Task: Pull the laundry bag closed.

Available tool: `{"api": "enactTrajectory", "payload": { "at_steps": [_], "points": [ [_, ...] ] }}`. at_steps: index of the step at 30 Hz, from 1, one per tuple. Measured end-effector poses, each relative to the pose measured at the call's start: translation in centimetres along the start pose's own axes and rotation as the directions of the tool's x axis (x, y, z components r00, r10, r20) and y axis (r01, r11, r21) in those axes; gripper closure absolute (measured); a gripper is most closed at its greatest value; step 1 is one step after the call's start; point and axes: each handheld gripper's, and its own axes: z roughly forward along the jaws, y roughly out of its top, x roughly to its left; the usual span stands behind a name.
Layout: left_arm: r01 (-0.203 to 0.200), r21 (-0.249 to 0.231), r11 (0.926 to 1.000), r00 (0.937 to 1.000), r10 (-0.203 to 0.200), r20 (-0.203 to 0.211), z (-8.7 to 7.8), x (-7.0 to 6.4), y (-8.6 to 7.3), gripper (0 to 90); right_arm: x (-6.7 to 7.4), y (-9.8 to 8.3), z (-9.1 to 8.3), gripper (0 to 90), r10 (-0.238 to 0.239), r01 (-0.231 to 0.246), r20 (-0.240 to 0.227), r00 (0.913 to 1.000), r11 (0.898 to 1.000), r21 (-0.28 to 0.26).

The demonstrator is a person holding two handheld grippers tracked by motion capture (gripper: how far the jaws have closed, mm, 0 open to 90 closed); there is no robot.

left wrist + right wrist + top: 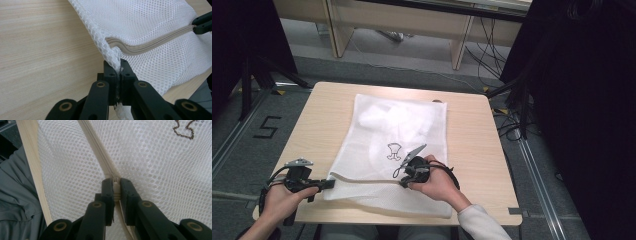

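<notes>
The left gripper (117,71) has its jaws clamped on the corner of the mesh bag (155,22); a strip of white netting runs between the pads and pokes out below them. Just past that gripper's tips, the beige zipper (150,43) starts at the bag's edge and curves away up and to the right, to where the other gripper's black tips meet it at the far right of the left gripper view. To the left of the jaws lies bare table (45,50).

The right gripper (115,187) has its jaws pinched on the zipper's slider (116,180), which sits between the tips. From there the zipper teeth run straight ahead and up to the left across the netting. Ahead and to the right of the jaws a small brown outline print (184,131) shows on the mesh. To the left, beyond the bag's edge, is the table's pale rim and then grey clothing (17,195).

In the high view the left gripper (328,184) is at the bag's near left corner and the right gripper (404,184) is partway along the zipper, which sags between the two. The bag (412,125) spreads flat away from both grippers over the middle of the table (482,150), with something white and bunched inside its far part. A sleeve (484,222) shows behind the right hand (437,182).
</notes>
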Motion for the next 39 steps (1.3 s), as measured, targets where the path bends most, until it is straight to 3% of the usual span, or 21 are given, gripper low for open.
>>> {"api": "enactTrajectory", "payload": {
  "at_steps": [39],
  "points": [
    [0.002, -0.005, 1.0, 1.0, -0.002, -0.002, 0.1, 0.0, 0.0, 86.0, -1.0, -1.9, -1.3, 82.8, 0.038, -0.037, 0.02, 0.9991, 0.999, -0.005]
  ]
}}
